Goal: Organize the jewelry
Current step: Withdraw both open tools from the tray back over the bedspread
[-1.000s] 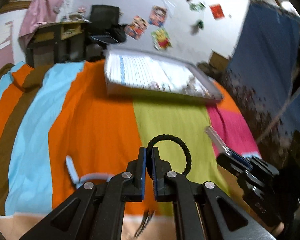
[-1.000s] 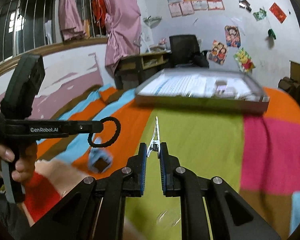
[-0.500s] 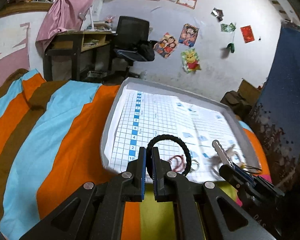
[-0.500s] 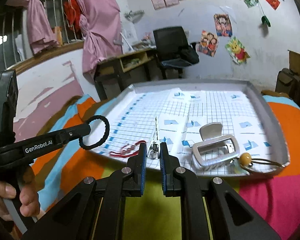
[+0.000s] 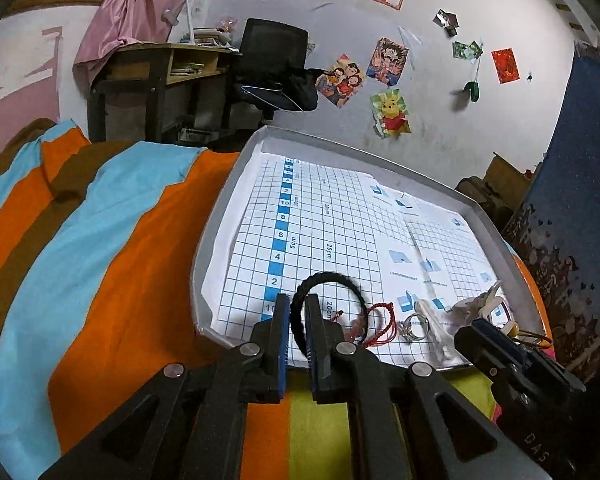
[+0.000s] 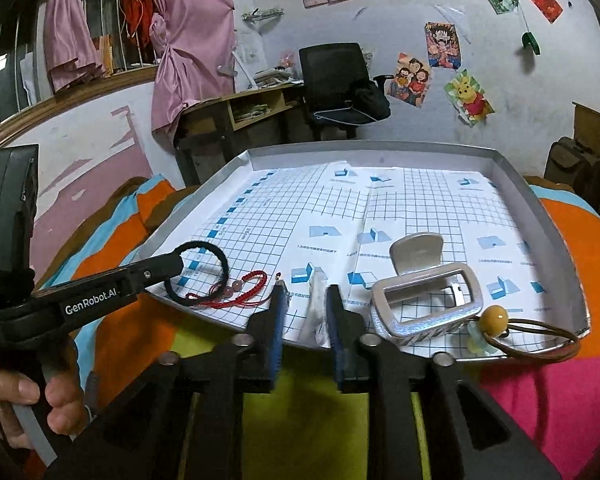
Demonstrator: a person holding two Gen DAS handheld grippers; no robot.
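Left wrist view: left gripper (image 5: 296, 316) pinching black braided bracelet (image 5: 329, 282) over near-left corner of tray (image 5: 220, 216) — could snag red cord bracelet (image 6: 236, 290) on drop. Right gripper (image 6: 303, 300) spread, blurry silver clip (image 6: 314, 304) btwn fingers, prob loose — might slide off near rim.
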